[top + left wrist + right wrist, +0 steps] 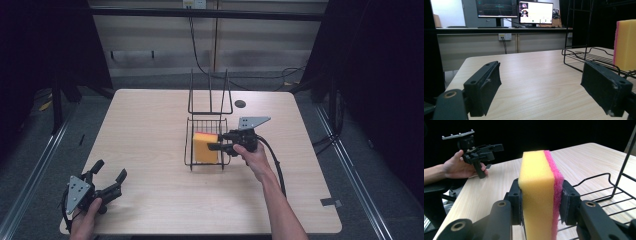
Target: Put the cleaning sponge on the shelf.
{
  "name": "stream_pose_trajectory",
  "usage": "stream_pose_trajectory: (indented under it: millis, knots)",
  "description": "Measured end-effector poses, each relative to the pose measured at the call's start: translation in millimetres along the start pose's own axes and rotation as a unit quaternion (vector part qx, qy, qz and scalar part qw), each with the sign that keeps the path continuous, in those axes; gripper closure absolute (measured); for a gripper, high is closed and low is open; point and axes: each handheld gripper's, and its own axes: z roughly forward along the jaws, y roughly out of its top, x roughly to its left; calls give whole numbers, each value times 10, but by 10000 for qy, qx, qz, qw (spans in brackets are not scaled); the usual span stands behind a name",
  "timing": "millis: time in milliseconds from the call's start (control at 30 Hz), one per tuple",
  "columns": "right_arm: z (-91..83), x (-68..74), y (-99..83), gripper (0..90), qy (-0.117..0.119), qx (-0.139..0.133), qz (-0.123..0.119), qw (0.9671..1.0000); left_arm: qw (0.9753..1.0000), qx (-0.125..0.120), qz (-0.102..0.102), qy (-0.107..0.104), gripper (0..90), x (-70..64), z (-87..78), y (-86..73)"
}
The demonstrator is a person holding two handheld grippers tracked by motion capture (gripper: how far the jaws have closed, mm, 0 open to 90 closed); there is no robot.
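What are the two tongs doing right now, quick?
Left tongs: open, holding nothing.
Right tongs: closed on the yellow-and-pink sponge, over the wire rack.

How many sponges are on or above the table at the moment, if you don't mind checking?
1. The sponge, yellow with a pink layer, is clamped upright in the right gripper over the wire rack.

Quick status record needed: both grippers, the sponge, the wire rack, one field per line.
left gripper: open, holding nothing, near the table's front left corner
right gripper: shut on the sponge
sponge: yellow with a pink layer, upright between the jaws, over the wire rack
wire rack: black, mid-table, tall back frame on its far side
table: light wood
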Motion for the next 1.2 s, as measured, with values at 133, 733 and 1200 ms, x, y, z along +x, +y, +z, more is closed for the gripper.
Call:
stream_pose_trajectory:
  millis: [133,733,1200]
  knots:
    - [3,-9,-8,608,-53,11,3,10000,10000,2,2,0,156,0,0,0]
    - [11,-15,-42,585,41,87,23,10000,10000,2,4,-3,156,1,0,0]
    - [30,56,8,346,-326,154,11,9993,10000,0,2,-3,156,0,0,0]
